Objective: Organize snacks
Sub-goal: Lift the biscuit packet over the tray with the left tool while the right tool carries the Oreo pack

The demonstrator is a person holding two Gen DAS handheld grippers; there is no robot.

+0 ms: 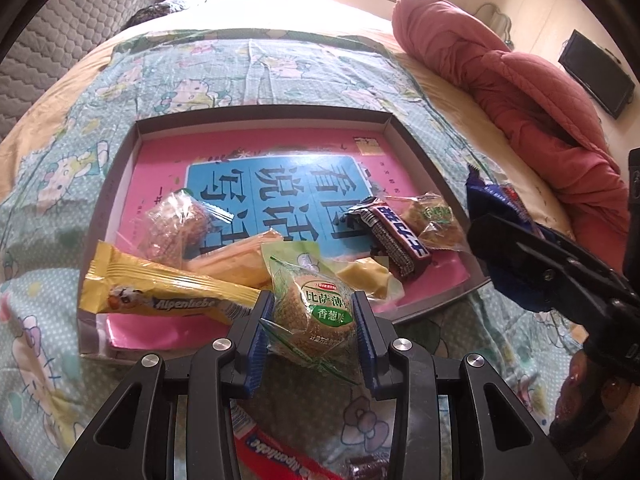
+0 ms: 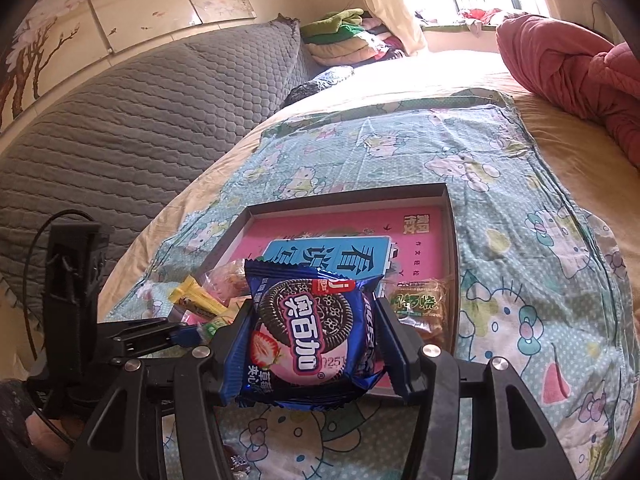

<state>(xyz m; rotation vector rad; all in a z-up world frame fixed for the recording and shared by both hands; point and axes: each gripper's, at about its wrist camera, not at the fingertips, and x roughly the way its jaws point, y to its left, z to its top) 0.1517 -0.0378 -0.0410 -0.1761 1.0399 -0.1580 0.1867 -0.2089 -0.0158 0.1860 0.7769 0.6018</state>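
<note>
We see a green cracker packet and a blue cookie packet, each gripped upright over the near edge of the shallow box, where other snacks lie.

I'm holding the left gripper tilted steeply down over the near edge of the tray, its blue pads pressing a green cracker packet. I'm keeping the right gripper angled lower-forward just beside it, its jaws clamping a blue cookie packet.
</note>
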